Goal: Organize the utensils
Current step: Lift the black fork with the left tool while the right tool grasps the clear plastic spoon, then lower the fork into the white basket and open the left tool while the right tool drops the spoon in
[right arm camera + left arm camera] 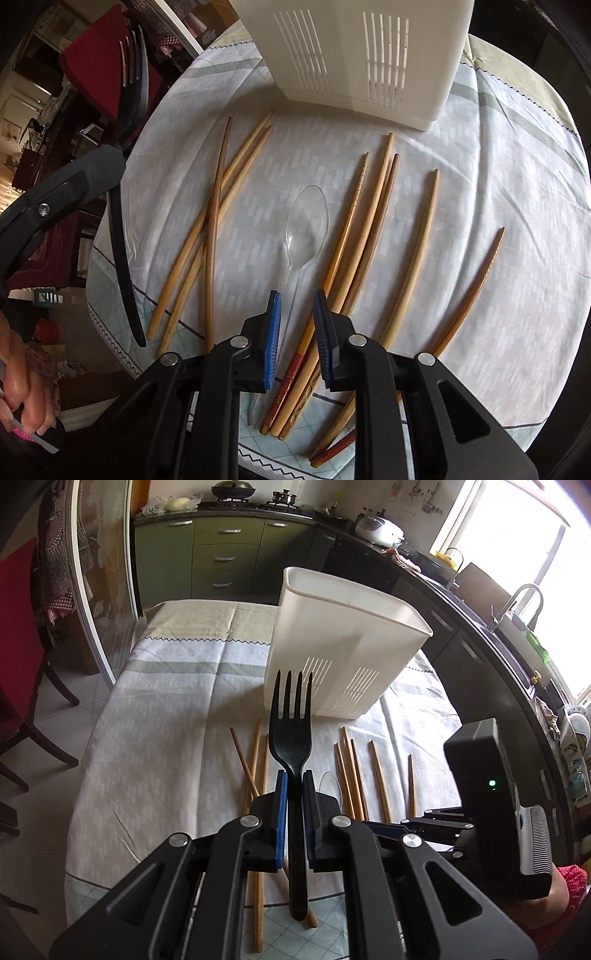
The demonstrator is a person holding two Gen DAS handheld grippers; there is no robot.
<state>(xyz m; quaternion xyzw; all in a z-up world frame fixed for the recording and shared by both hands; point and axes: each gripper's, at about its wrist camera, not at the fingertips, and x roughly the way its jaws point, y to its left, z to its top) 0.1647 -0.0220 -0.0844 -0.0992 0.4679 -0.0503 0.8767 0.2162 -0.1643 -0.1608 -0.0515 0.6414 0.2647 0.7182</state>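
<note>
My left gripper (293,779) clamps the fork (290,716) before the bin (343,627). Only my right view shows the spoon (306,221) whole; right gripper (297,299) gapes above it.

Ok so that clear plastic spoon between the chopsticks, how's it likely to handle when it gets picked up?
The clear spoon looks thin, so probably very light and somewhat bendy. Its smooth handle may slip between the right gripper pads. It lies flat on the tablecloth beside chopsticks, so nudging them seems likely.

l gripper (291,786) clamped, r gripper (297,306) agape
</note>
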